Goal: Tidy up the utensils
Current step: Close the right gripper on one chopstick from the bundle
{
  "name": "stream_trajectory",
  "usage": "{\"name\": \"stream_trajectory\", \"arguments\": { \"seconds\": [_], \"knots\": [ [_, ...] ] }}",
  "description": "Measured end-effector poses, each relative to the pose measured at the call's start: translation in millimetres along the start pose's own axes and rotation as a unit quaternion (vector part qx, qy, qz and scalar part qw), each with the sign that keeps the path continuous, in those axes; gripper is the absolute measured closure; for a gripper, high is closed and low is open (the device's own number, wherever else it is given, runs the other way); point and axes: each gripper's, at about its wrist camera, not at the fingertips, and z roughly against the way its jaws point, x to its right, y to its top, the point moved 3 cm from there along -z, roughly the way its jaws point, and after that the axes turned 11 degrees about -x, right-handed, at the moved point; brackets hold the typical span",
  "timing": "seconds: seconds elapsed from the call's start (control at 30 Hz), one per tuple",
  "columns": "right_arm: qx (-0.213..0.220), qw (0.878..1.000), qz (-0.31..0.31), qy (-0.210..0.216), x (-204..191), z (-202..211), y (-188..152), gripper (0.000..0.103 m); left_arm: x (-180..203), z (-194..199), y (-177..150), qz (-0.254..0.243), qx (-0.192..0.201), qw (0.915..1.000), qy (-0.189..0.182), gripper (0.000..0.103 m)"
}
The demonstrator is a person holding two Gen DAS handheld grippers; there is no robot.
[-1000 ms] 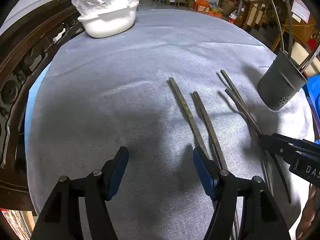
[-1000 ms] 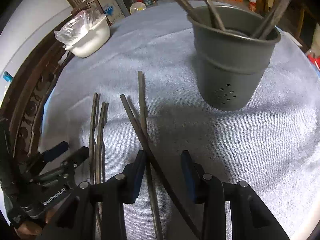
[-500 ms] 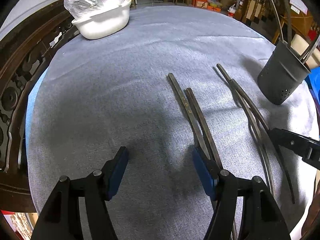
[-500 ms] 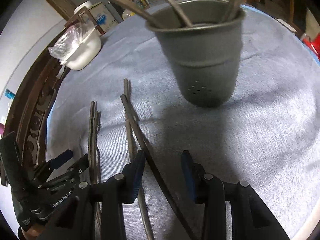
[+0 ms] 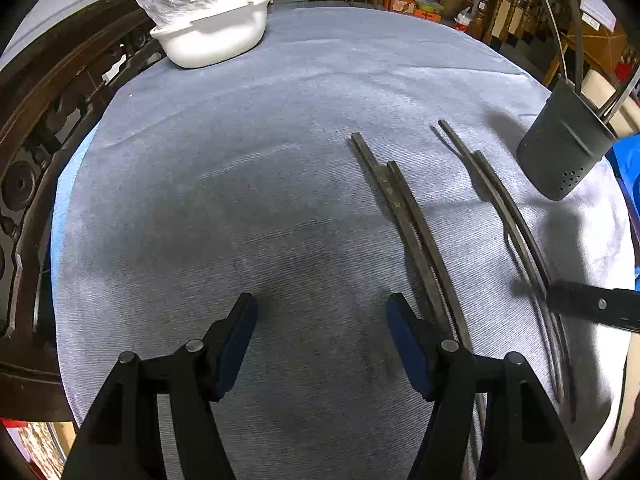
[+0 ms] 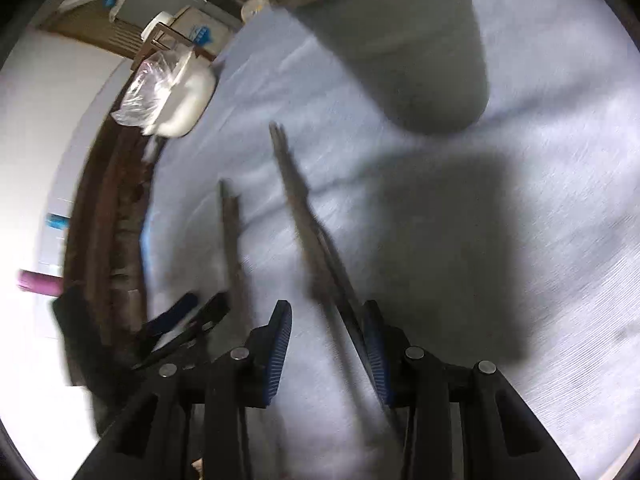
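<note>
1. While the right gripper [image 6: 326, 340] hangs low over the grey cloth [image 5: 248, 184], its jaws stand partly apart with nothing clamped. A dark chopstick pair [image 6: 316, 256] runs up between the pads, close against the right-hand one; the view is too smeared to say whether it touches.
2. The left gripper [image 5: 320, 340] is wide, its jaws having just opened a little further, with only bare cloth between them. A second chopstick pair [image 5: 404, 220] lies just outside its right pad, so it holds nothing.
3. The grey utensil holder [image 5: 564, 152] stands upright at the far right of the table, near the pair under the right gripper, with a few long utensils already sticking out of it. That is likely where the loose sticks belong.
4. To do the pick well, I would centre both sticks of the pair between the pads before closing, so neither slips out sideways.
5. Closing near the middle of their length should keep them from tipping once lifted.
6. The sticks lie flat on soft cloth, so the pads need to come right down to it without pinching the fabric.
7. The white bowl [image 5: 216, 36] with its plastic wrap sits well apart at the far edge, out of the way.
</note>
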Motion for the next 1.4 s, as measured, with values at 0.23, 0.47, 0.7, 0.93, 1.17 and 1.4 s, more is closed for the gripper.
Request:
{"name": "stream_trajectory", "arguments": {
  "seconds": [0.23, 0.47, 0.7, 0.93, 1.17, 1.4],
  "knots": [
    [0.065, 0.995, 0.043, -0.054, -2.8, 28.4, 7.4, 0.062, 1.9, 6.5, -1.3, 0.015, -0.013, 0.9997, -0.012, 0.033],
    [0.034, 0.993, 0.08, -0.086, -8.0, 8.4, 12.0, 0.063, 19.9, 1.7, -6.8, -0.011, -0.024, 0.9996, -0.004, 0.033],
    [0.044, 0.986, 0.095, -0.131, -6.7, 8.5, 11.6, 0.075, 15.6, 1.6, -6.6, -0.009, -0.027, 0.9996, -0.008, 0.033],
    [0.045, 0.99, 0.078, -0.106, 7.8, 22.1, 5.4, 0.079, 13.3, 6.5, -4.4, 0.015, -0.037, 0.9986, -0.034, 0.033],
    [0.042, 0.991, 0.087, -0.09, -0.8, 20.5, 1.2, 0.076, 16.6, 10.2, 3.3, 0.02, -0.029, 0.9985, -0.042, 0.033],
    [0.033, 0.987, 0.109, -0.114, -13.6, 4.6, 11.4, 0.076, 18.4, 8.9, 9.0, 0.025, -0.031, 0.9979, -0.05, 0.033]
  ]
}}
